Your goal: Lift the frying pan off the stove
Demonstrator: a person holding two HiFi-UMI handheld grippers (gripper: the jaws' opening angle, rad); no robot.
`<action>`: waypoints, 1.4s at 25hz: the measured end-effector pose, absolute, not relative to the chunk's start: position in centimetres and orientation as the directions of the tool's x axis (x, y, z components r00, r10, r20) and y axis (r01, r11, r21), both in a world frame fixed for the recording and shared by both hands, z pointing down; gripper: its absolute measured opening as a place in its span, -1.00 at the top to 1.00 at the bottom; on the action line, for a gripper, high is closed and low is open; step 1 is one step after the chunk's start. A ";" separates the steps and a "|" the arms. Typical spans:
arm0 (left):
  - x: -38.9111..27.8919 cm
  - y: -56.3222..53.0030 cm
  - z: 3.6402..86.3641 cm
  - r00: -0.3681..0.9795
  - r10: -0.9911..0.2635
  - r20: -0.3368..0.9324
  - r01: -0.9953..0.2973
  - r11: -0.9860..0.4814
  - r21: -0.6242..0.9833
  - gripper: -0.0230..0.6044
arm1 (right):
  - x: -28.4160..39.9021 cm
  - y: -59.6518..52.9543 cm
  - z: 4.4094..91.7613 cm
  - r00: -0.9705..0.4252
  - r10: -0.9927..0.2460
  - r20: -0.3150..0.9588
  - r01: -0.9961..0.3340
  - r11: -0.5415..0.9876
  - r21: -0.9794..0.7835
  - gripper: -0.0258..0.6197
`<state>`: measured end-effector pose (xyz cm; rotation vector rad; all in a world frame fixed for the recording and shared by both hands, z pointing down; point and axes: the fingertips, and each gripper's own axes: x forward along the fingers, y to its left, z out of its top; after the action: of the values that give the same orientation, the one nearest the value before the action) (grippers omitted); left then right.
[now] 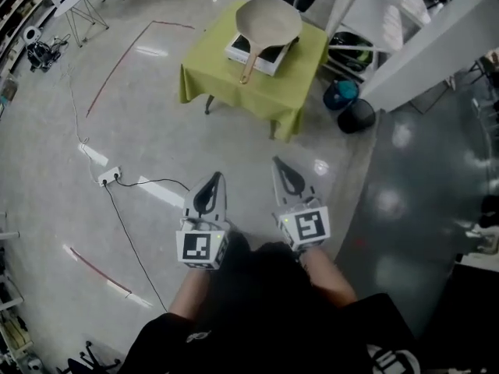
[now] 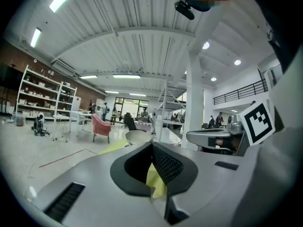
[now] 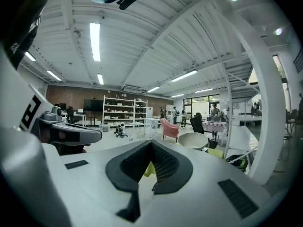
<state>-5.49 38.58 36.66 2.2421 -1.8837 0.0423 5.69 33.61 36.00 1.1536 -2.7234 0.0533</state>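
Both grippers are held low in front of the person, side by side and close together, pointing ahead. The left gripper [image 1: 215, 179] has its jaws pressed together with nothing between them. In the left gripper view [image 2: 152, 145] the dark ribbed pads meet at their tips. The right gripper [image 1: 281, 166] is the same, its jaws closed and empty, as its own view [image 3: 151, 143] shows.

The frying pan [image 1: 269, 20] lies well ahead of both grippers, out of reach, on a stove [image 1: 272, 61]. The stove looks like a flat white countertop unit, though the pan hides most of it. The pan's handle [image 1: 248, 65] points back toward the grippers, nearer the left one's side. The stove sits on a small table under a green cloth [image 1: 226, 80].

From the left gripper the pan [image 2: 137, 136] shows just above its jaw tips, slightly to the left. From the right gripper the pan [image 3: 198, 140] shows to the right of its jaws. A pink chair [image 3: 169, 128] stands beyond the table. A power strip [image 1: 109, 176] lies on the floor to the left of the left gripper, and two round bins [image 1: 349, 104] stand ahead on the right, beside the table.
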 end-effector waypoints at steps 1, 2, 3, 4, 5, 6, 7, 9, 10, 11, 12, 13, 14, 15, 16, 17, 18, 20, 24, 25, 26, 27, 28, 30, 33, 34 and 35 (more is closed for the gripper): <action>-6.2 38.1 36.9 0.187 -0.969 0.163 -0.976 -0.165 0.141 0.79 | 5.5 33.3 36.0 -0.670 -0.719 0.185 -0.726 0.687 0.040 0.87; -6.8 37.6 37.1 0.194 -0.966 0.170 -0.975 -0.171 0.140 0.79 | 5.4 32.9 36.1 -0.659 -0.727 0.190 -0.735 0.677 0.038 0.87; -7.1 37.0 37.3 0.203 -0.963 0.178 -0.974 -0.179 0.141 0.79 | 5.3 32.5 36.2 -0.650 -0.734 0.194 -0.743 0.668 0.035 0.87; -7.3 36.3 37.4 0.212 -0.960 0.185 -0.972 -0.188 0.142 0.79 | 5.1 32.0 36.2 -0.642 -0.741 0.197 -0.750 0.660 0.034 0.87; -7.4 35.7 37.6 0.223 -0.956 0.190 -0.969 -0.197 0.147 0.79 | 5.1 31.5 36.3 -0.635 -0.746 0.200 -0.757 0.653 0.033 0.87; -7.4 35.1 37.7 0.235 -0.952 0.195 -0.966 -0.207 0.156 0.79 | 5.0 31.0 36.3 -0.628 -0.750 0.205 -0.762 0.647 0.031 0.87; -7.4 34.4 38.0 0.247 -0.948 0.200 -0.962 -0.216 0.168 0.79 | 5.0 30.4 36.4 -0.622 -0.754 0.210 -0.767 0.641 0.030 0.87; -7.0 33.0 38.7 0.274 -0.938 0.211 -0.953 -0.235 0.191 0.79 | 5.2 28.8 36.8 -0.610 -0.762 0.219 -0.776 0.630 0.030 0.87; -6.8 32.2 39.1 0.289 -0.933 0.216 -0.949 -0.249 0.193 0.79 | 5.3 27.8 37.2 -0.604 -0.764 0.224 -0.780 0.625 0.031 0.87; -6.7 31.2 39.4 0.301 -0.928 0.220 -0.946 -0.262 0.191 0.79 | 5.3 26.7 37.6 -0.600 -0.766 0.230 -0.783 0.622 0.031 0.87; -6.7 30.1 39.7 0.310 -0.924 0.224 -0.944 -0.271 0.189 0.79 | 5.3 25.5 38.0 -0.598 -0.767 0.235 -0.784 0.620 0.030 0.87; -6.8 28.9 40.0 0.313 -0.922 0.229 -0.943 -0.274 0.189 0.79 | 5.2 24.3 38.5 -0.599 -0.765 0.237 -0.783 0.622 0.028 0.87; -7.0 27.6 40.3 0.313 -0.920 0.234 -0.943 -0.272 0.190 0.79 | 4.9 22.9 38.8 -0.604 -0.761 0.236 -0.779 0.626 0.024 0.87; -7.3 26.2 40.5 0.311 -0.919 0.242 -0.944 -0.269 0.190 0.79 | 4.6 21.5 39.1 -0.611 -0.756 0.235 -0.775 0.632 0.020 0.87; -7.5 24.7 40.7 0.309 -0.918 0.250 -0.945 -0.267 0.189 0.79 | 4.4 20.1 39.4 -0.617 -0.751 0.235 -0.770 0.638 0.016 0.87; -7.8 23.2 40.9 0.309 -0.915 0.259 -0.945 -0.266 0.188 0.79 | 4.1 18.6 39.6 -0.623 -0.745 0.239 -0.766 0.643 0.009 0.87; -8.0 21.6 41.2 0.309 -0.912 0.270 -0.946 -0.265 0.188 0.79 | 3.9 17.1 39.9 -0.628 -0.739 0.244 -0.762 0.648 0.000 0.87; -8.5 18.5 41.9 0.309 -0.902 0.300 -0.947 -0.262 0.186 0.79 | 3.5 14.0 40.4 -0.639 -0.727 0.253 -0.754 0.657 -0.017 0.87; -8.4 13.1 42.9 0.326 -0.877 0.353 -0.945 -0.288 0.157 0.79 | 3.5 7.9 41.3 -0.653 -0.708 0.271 -0.744 0.666 -0.052 0.87; -8.3 11.7 43.2 0.326 -0.872 0.366 -0.945 -0.289 0.153 0.79 | 3.6 6.4 41.6 -0.652 -0.705 0.278 -0.744 0.665 -0.060 0.87; -8.2 10.5 43.7 0.322 -0.867 0.381 -0.946 -0.284 0.154 0.79 | 3.7 5.0 41.9 -0.652 -0.703 0.283 -0.744 0.665 -0.065 0.87; -8.1 9.3 44.2 0.319 -0.861 0.396 -0.948 -0.278 0.158 0.79 | 3.8 3.7 42.2 -0.653 -0.700 0.288 -0.744 0.665 -0.069 0.87; -8.0 8.3 44.7 0.316 -0.855 0.411 -0.948 -0.272 0.162 0.79 | 3.9 2.6 42.6 -0.654 -0.697 0.293 -0.742 0.666 -0.074 0.87; -7.6 6.9 45.6 0.316 -0.843 0.434 -0.948 -0.272 0.162 0.79 | 4.1 0.9 43.6 -0.659 -0.687 0.308 -0.738 0.669 -0.089 0.87; -7.3 5.3 46.9 0.320 -0.828 0.461 -0.947 -0.278 0.158 0.79 | 4.3 -1.5 45.2 -0.663 -0.669 0.336 -0.731 0.675 -0.097 0.87; -7.4 5.0 47.3 0.321 -0.821 0.472 -0.947 -0.276 0.165 0.79 | 4.2 -2.0 45.7 -0.664 -0.662 0.346 -0.728 0.678 -0.101 0.87; -7.4 4.7 47.8 0.323 -0.813 0.484 -0.946 -0.271 0.176 0.79 | 4.1 -2.5 46.1 -0.667 -0.655 0.356 -0.726 0.679 -0.112 0.87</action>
<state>-7.42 4.71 47.75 2.1650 -1.5534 0.4162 4.10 -2.47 46.13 1.0993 -2.6065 0.3542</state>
